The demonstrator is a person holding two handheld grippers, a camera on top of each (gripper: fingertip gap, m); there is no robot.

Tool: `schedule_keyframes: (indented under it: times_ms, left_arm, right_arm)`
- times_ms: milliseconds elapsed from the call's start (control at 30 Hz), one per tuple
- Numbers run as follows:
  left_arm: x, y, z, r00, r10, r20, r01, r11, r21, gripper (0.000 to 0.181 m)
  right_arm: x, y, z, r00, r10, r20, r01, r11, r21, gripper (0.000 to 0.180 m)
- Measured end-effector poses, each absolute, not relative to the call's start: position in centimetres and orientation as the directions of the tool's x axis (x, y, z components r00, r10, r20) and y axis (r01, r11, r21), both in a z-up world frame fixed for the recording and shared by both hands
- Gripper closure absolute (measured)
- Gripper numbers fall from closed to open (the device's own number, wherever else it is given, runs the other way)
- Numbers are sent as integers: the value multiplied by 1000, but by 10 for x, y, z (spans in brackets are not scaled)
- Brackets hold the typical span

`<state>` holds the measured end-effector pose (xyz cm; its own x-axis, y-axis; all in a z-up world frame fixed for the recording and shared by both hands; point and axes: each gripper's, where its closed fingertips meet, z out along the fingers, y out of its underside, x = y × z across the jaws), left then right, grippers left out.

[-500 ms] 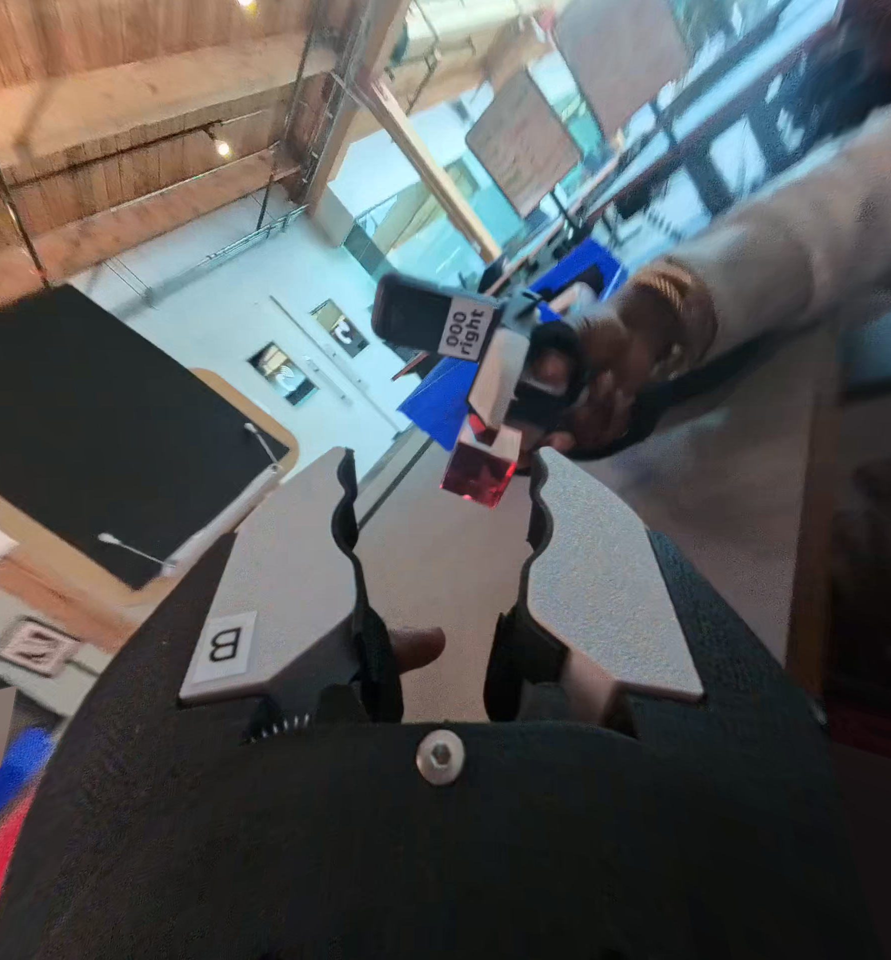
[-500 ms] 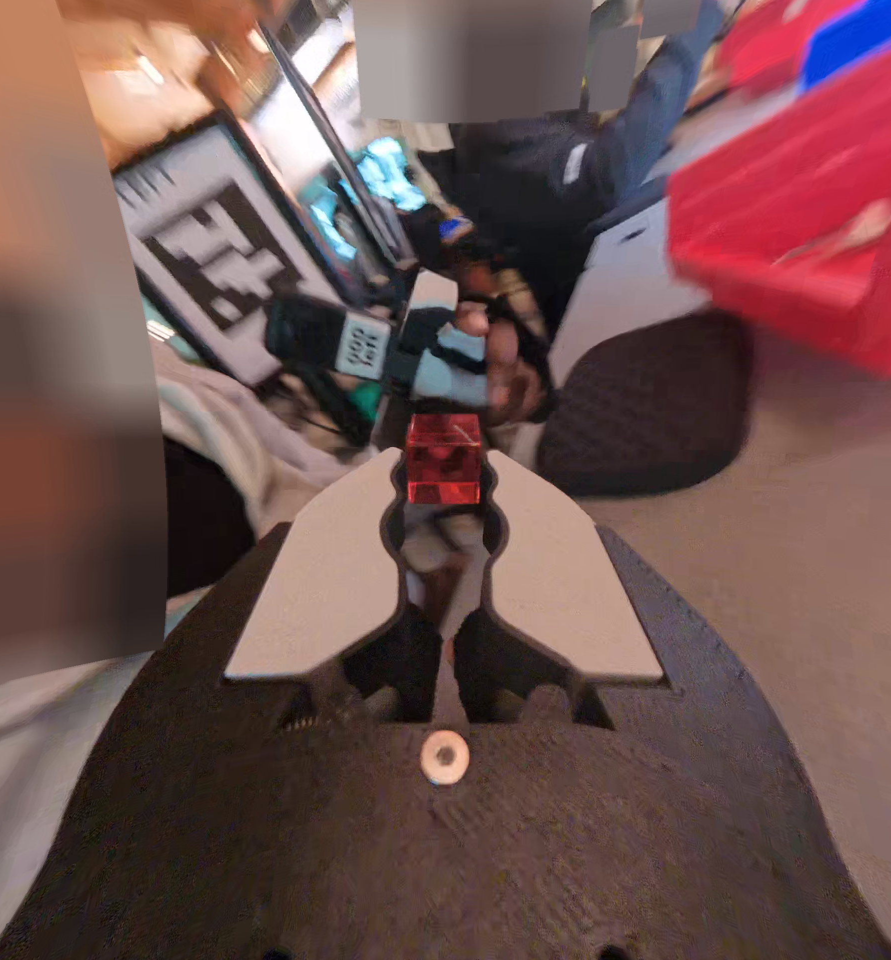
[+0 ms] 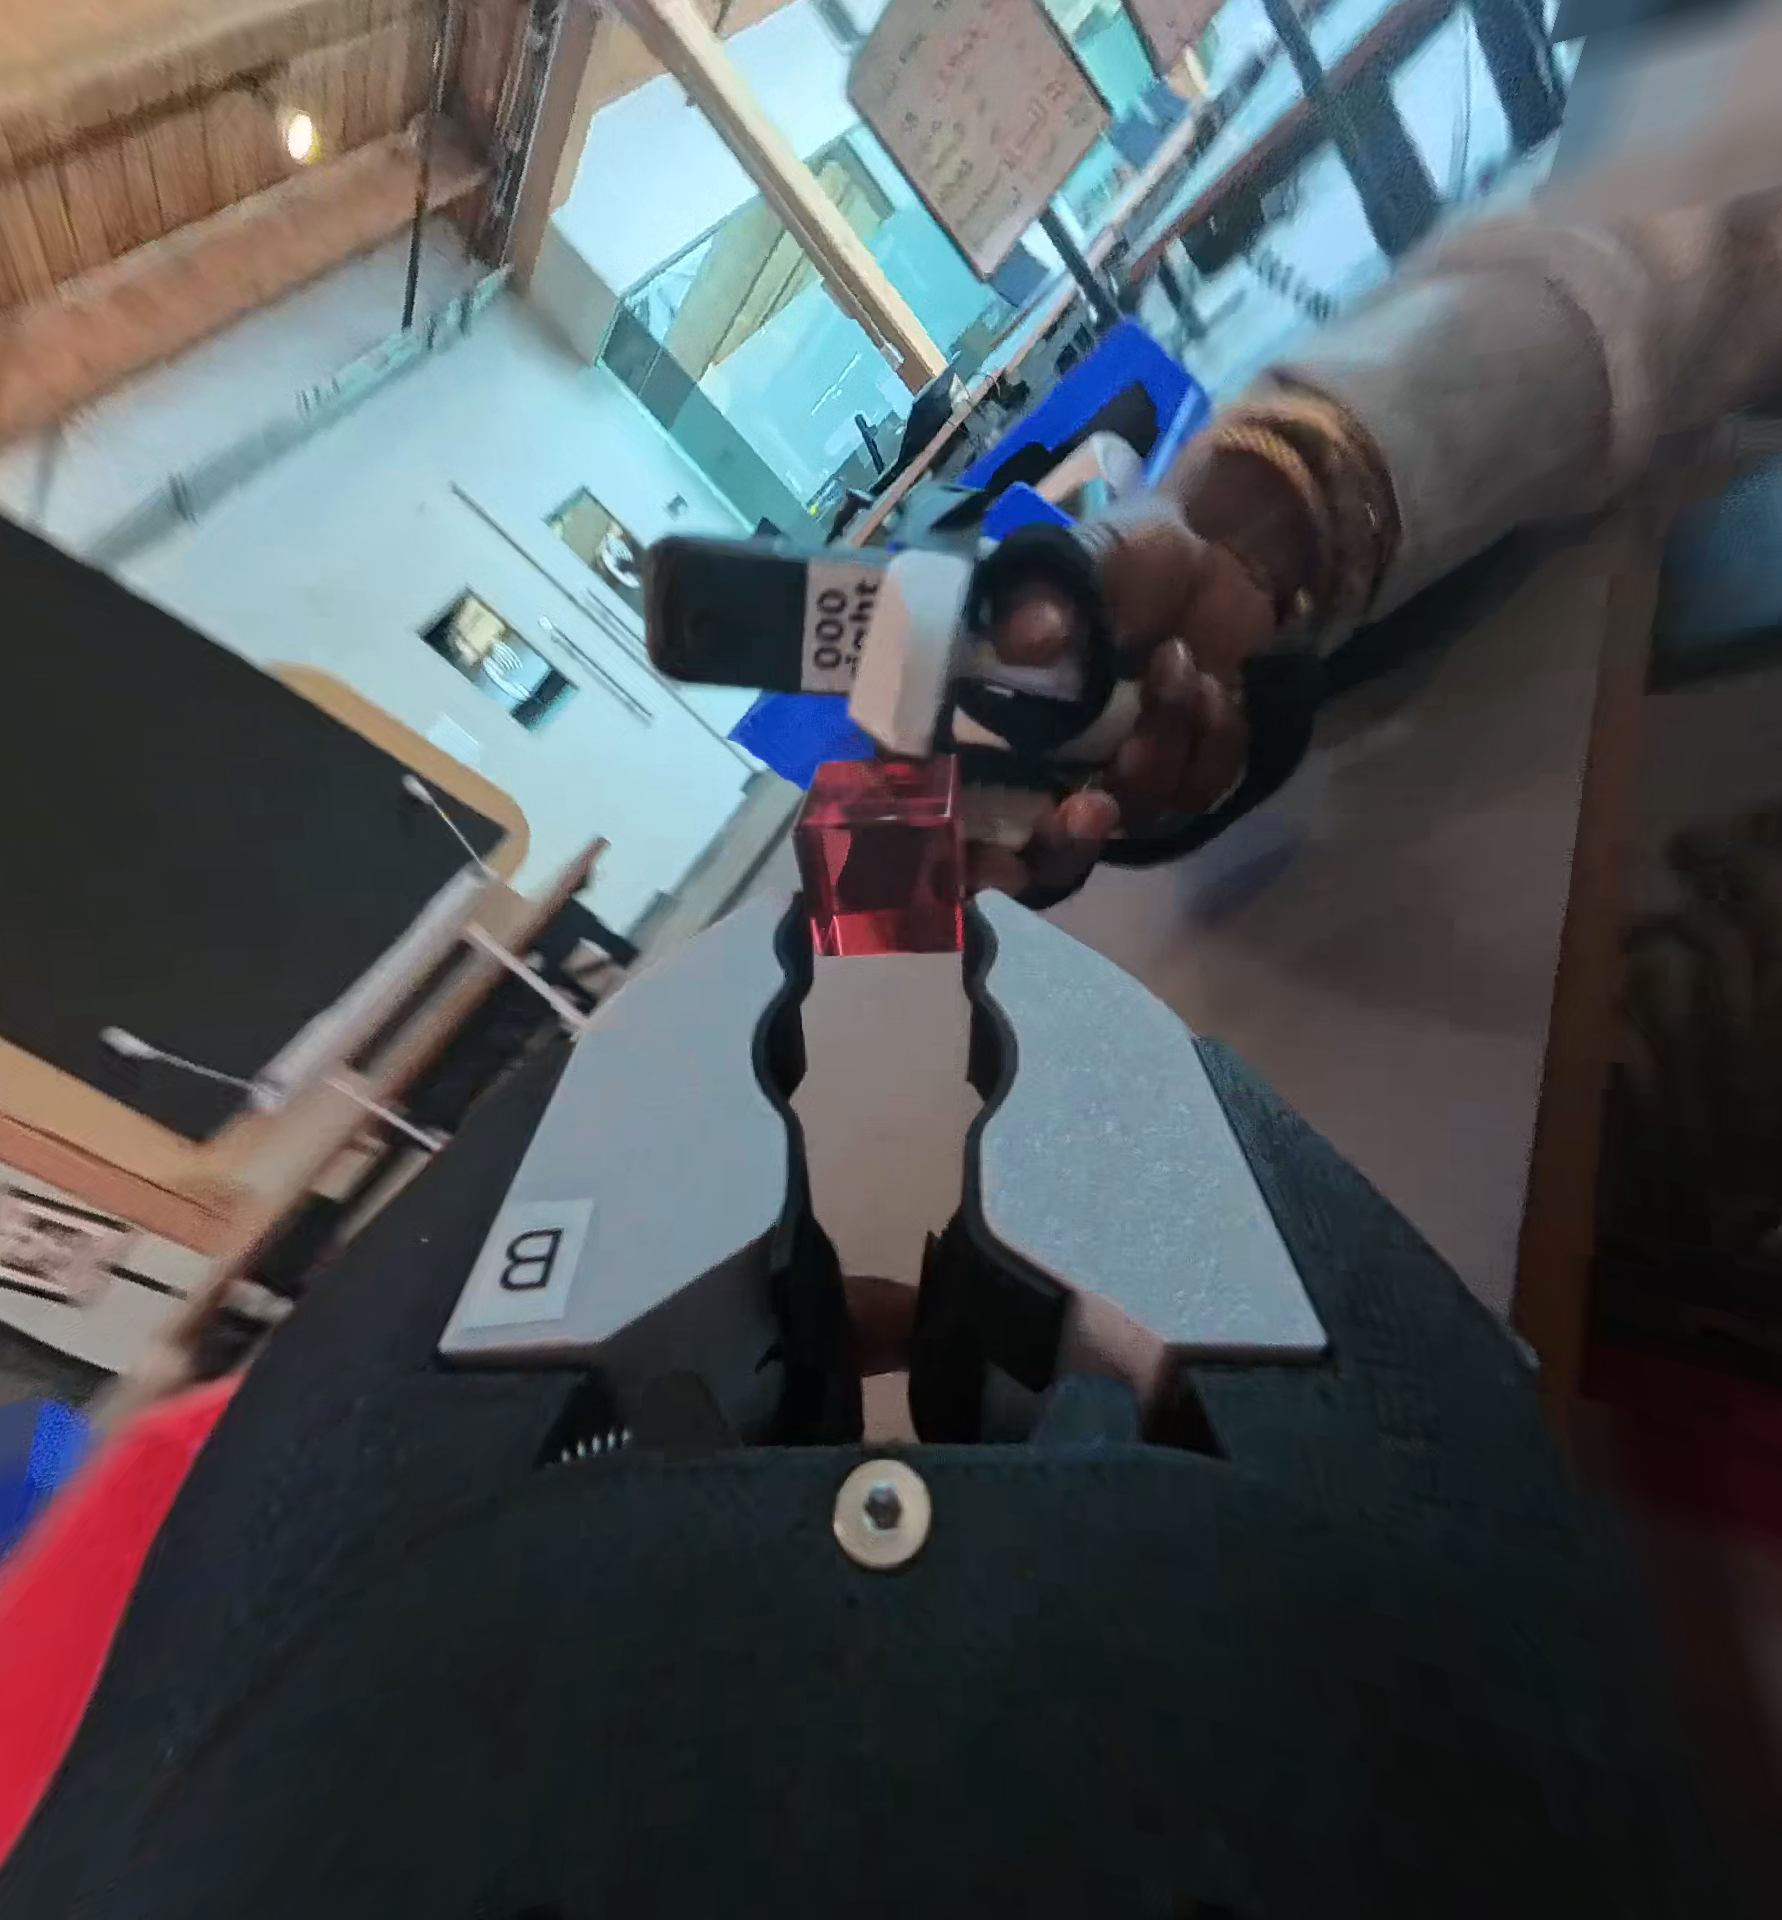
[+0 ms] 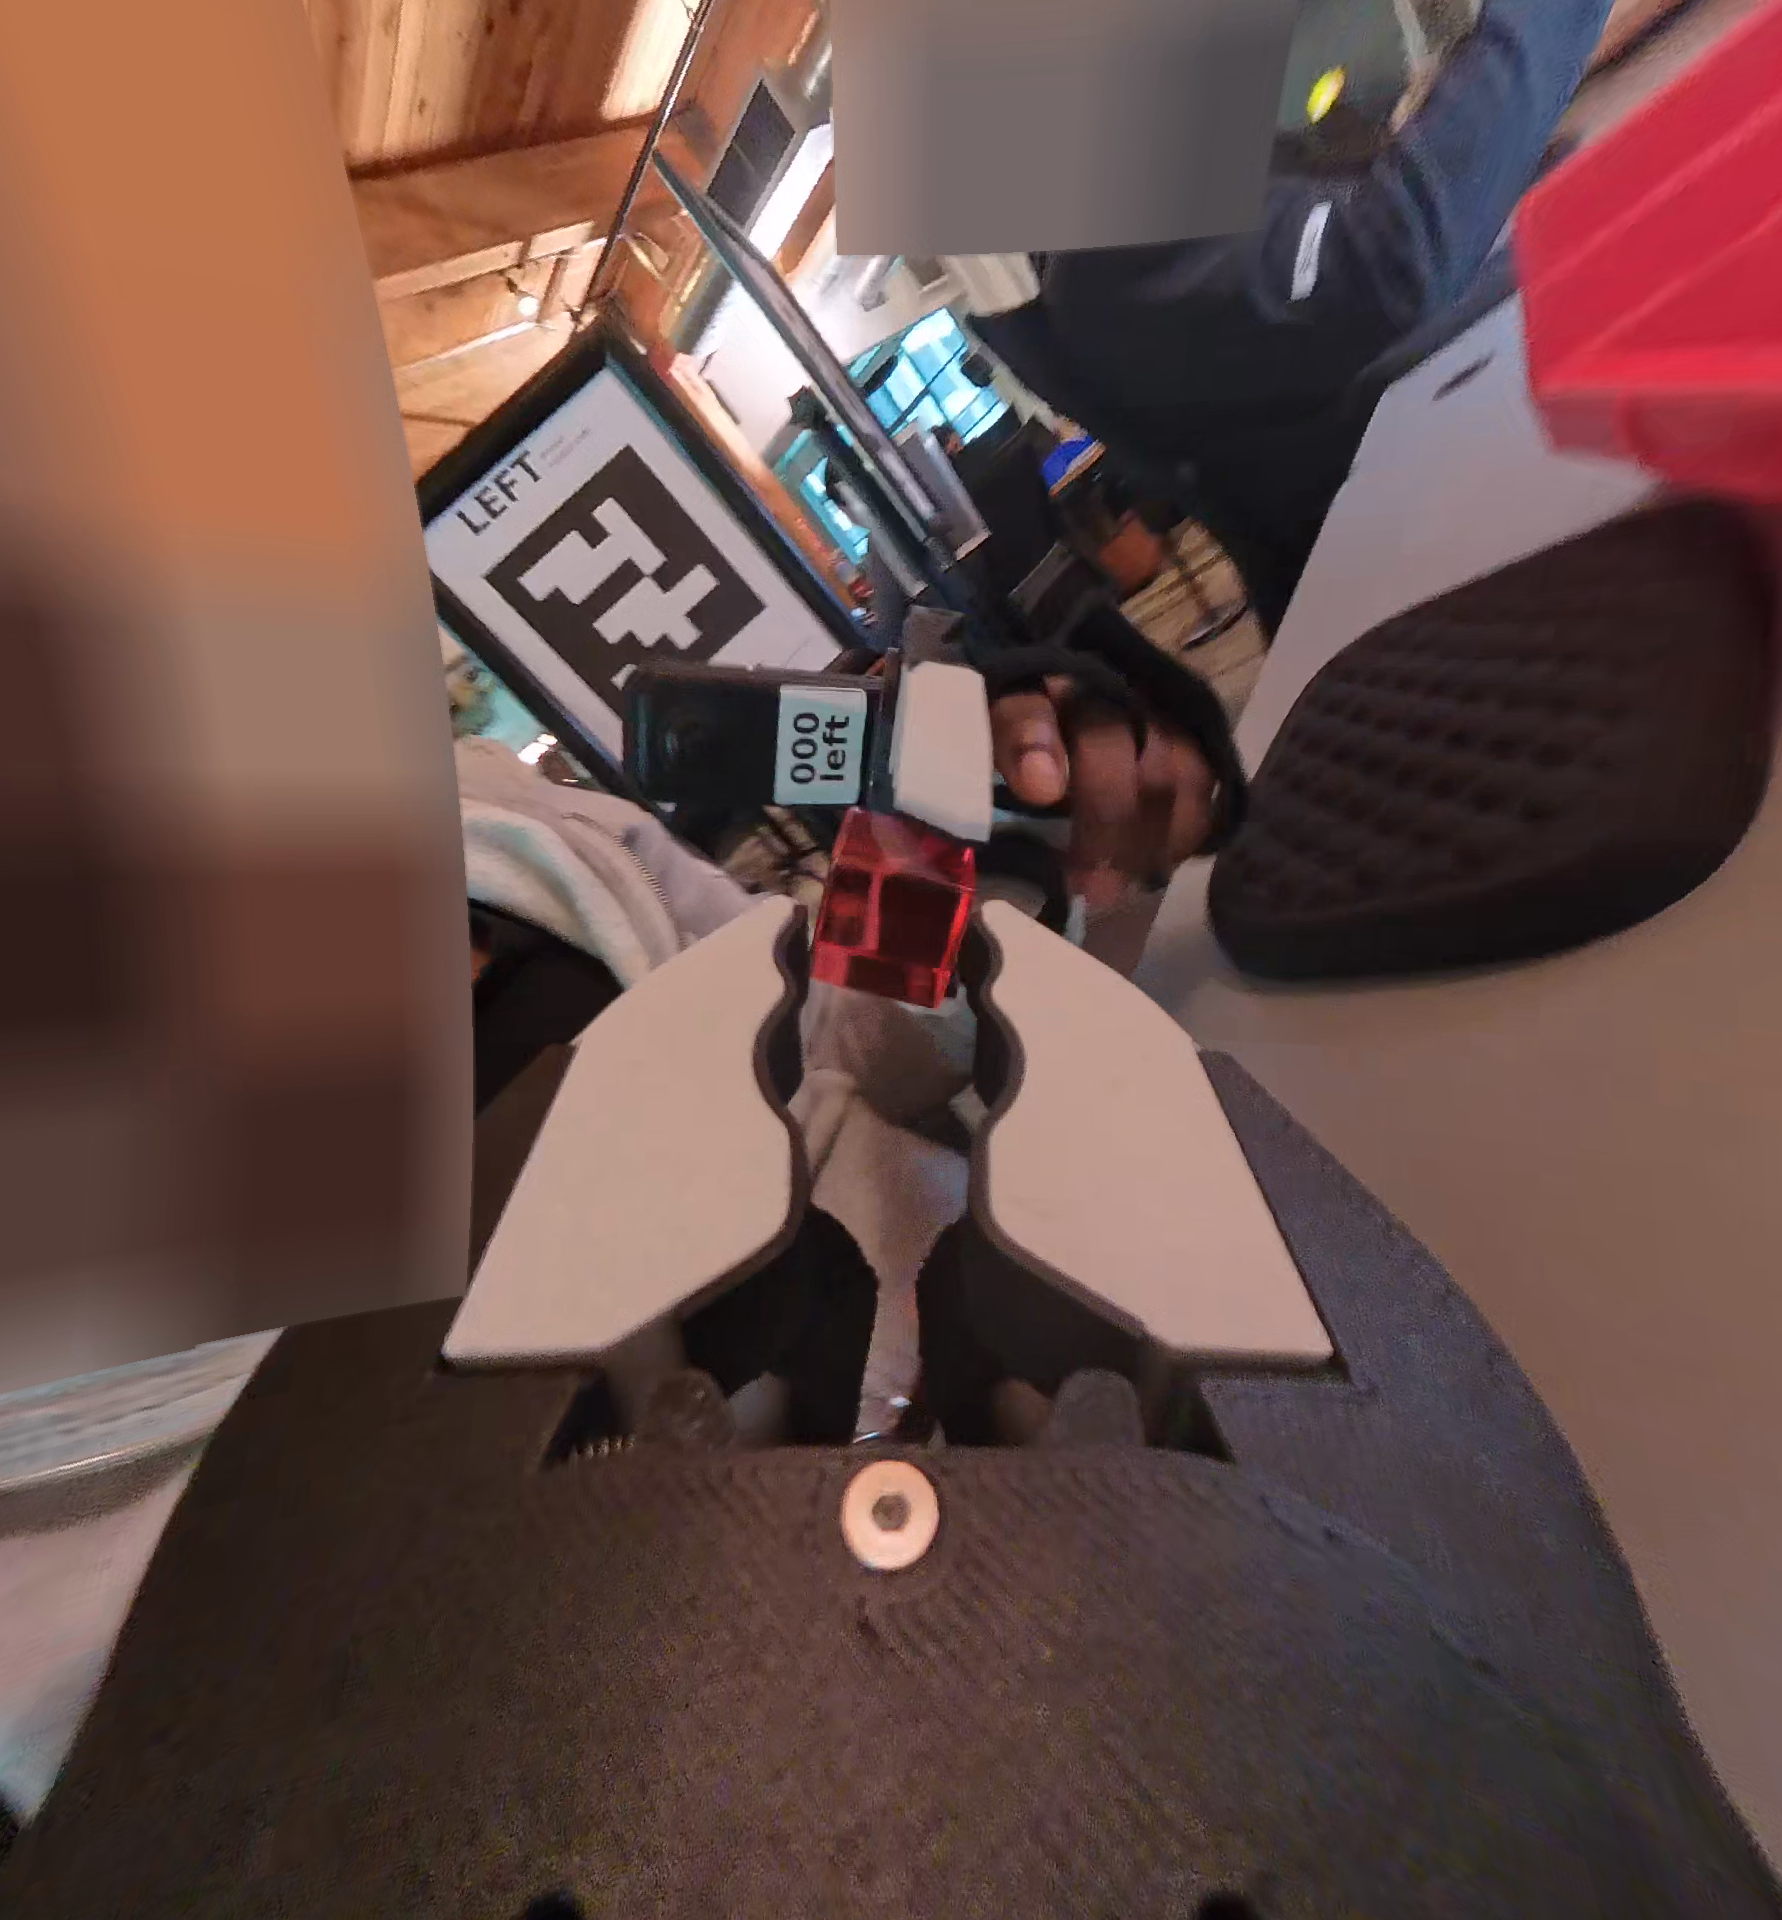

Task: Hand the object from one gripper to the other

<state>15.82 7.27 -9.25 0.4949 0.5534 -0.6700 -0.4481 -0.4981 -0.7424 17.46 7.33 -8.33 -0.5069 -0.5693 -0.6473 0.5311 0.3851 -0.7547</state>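
Between the two sets of fingertips, held up off the worktop, the red cube [image 3: 885, 883] is at the point of changing owners. The left tool [image 3: 882, 920] has closed until both finger pads press its side faces, and the cube sits square to them, right at the tips. In its own view the right tool [image 4: 887, 920] stands slightly spread. The cube lies tilted between its tips with what looks like a sliver of gap on each side, so it seems to have let go, though the margin is thin. From the left wrist view, that right tool reaches in from 1 o'clock of the cube. To finish well, I would keep the left pinch firm, open the right fingers wider, then draw them straight back toward 1 o'clock without brushing the cube, since so shallow a tip grip could twist loose.
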Motion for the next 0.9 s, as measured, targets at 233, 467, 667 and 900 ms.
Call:
schedule_keyframes:
  times_ms: [233, 467, 667, 900]
  left_arm:
    - [169, 80, -79, 861, 427, 275, 198, 214, -956, 154]
    - [181, 93, -92, 862, 255, 438, 399, 192, -897, 154]
    - [184, 94, -90, 893, 241, 380, 344, 181, -922, 152]
    - [173, 65, -62, 556, 639, -532, -520, -232, -822, 115]
  right_arm:
    - [165, 75, -60, -891, -372, 261, -243, -93, -965, 109]
    - [182, 76, -72, -577, -158, 802, -791, -138, -596, 128]
    - [183, 76, -80, -588, -216, 780, -776, -121, -619, 152]
    - [165, 70, -75, -884, -458, -92, 53, 97, -994, 152]
